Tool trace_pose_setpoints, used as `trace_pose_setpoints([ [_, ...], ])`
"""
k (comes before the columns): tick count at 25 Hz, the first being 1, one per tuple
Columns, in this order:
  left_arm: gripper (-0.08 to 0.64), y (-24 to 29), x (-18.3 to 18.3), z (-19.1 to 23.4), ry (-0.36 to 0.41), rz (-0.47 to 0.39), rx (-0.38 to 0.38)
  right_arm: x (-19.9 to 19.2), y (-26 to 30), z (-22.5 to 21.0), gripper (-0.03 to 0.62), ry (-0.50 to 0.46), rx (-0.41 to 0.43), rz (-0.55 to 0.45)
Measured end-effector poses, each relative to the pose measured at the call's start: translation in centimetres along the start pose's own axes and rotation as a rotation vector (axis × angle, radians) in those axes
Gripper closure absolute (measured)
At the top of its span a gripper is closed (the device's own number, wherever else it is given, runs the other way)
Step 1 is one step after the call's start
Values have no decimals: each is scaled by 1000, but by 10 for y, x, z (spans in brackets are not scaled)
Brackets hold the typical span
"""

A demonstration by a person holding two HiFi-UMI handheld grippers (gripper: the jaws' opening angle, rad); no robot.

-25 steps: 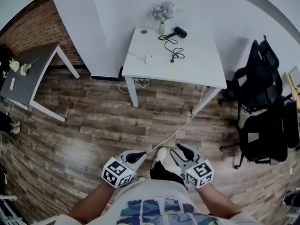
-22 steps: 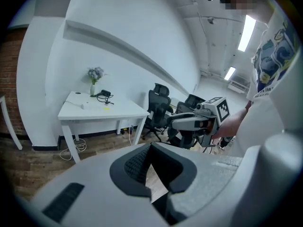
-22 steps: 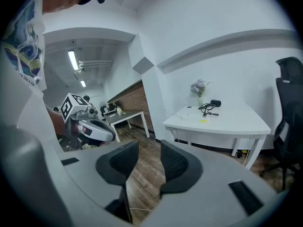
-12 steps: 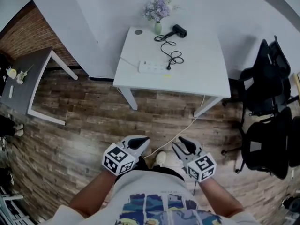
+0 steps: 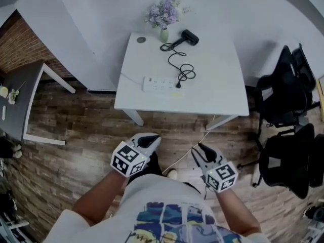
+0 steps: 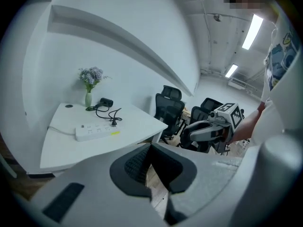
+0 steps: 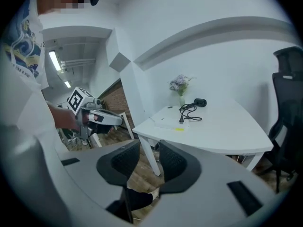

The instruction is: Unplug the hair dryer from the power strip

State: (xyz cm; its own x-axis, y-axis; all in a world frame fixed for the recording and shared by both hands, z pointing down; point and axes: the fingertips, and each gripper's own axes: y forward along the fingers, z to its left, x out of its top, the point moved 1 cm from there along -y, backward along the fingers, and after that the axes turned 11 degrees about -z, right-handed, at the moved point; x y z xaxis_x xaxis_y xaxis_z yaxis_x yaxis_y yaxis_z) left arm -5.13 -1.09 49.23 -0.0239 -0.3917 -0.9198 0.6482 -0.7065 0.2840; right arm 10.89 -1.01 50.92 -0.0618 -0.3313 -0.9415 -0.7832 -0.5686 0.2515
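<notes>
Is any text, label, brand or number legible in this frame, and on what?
No legible text anywhere.
Yellow label at the white power strip's front edge: too small to read.
Two cubes with black-and-white square markers: patterns, no words.
Blue-and-yellow shirt print: no readable lettering.

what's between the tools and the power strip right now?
Head view: only wood floor with a white cable across it, then the table's near edge, separate left tool and right tool from the power strip. Right tool's jaws are closing on nothing.
</notes>
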Motion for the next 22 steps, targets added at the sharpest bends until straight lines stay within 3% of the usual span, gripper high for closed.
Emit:
trace_pose_setpoints([
  [9, 558, 83, 41, 117, 73, 51, -98, 41, 88, -60, 463, -7, -130, 30],
  [22, 558, 167, 27, 207, 163, 213, -219, 46, 198, -113, 466, 11, -245, 93],
])
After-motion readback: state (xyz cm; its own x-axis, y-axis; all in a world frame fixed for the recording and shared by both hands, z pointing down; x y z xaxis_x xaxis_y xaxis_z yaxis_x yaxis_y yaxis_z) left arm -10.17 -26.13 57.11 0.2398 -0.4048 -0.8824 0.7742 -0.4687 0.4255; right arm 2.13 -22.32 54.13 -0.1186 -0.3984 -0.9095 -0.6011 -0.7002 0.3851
